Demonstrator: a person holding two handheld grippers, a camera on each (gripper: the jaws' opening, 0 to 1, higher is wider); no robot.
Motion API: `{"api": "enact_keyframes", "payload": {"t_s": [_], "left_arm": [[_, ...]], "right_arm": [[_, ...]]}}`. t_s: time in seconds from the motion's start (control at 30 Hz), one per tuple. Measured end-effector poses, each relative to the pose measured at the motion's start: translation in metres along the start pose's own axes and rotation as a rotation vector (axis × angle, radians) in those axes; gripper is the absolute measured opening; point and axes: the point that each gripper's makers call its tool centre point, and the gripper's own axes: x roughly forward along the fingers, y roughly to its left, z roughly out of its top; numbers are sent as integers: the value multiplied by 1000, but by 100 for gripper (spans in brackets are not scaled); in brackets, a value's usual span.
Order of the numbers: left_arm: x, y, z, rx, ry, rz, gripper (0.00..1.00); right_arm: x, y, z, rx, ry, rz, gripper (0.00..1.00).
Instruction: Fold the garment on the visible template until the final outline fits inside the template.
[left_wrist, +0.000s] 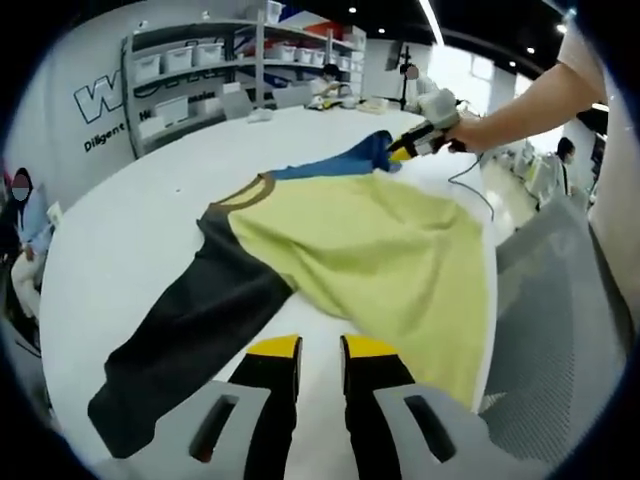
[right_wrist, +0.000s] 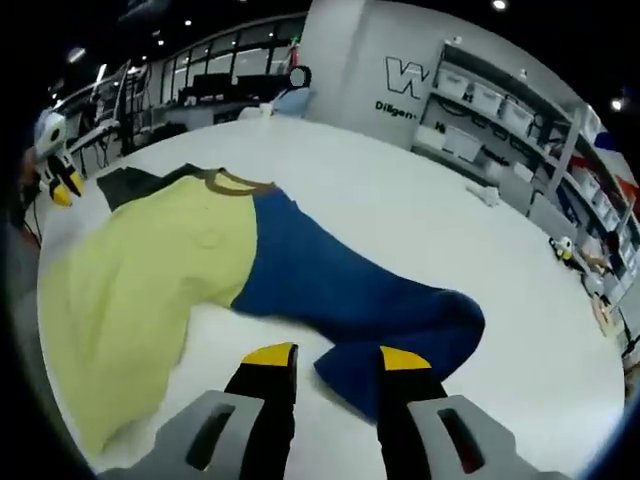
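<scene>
On white table (left_wrist: 120, 250): garment (left_wrist: 380, 250) spread; left gripper (left_wrist: 320, 350) parted, empty; right gripper (right_wrist: 333, 358) parted, straddling blue sleeve edge.

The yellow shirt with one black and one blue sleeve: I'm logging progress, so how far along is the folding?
Barely begun. The yellow shirt lies spread on the white table, its black sleeve and blue sleeve still stretched outward, with no fold made. In hand: the right gripper hovers open at the blue cuff; the left gripper sits open at the yellow hem. All folds remain; I can't make out a template.
</scene>
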Motion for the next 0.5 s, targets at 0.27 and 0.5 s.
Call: {"api": "enact_keyframes", "payload": {"t_s": [0.27, 0.5], "left_arm": [[-2, 3, -1, -5, 0, 9, 12], [-2, 6, -2, -6, 1, 14, 10]], "right_arm": [[3, -13, -21, -53, 82, 2, 0], [-24, -36, -20, -250, 86, 62, 0]]}}
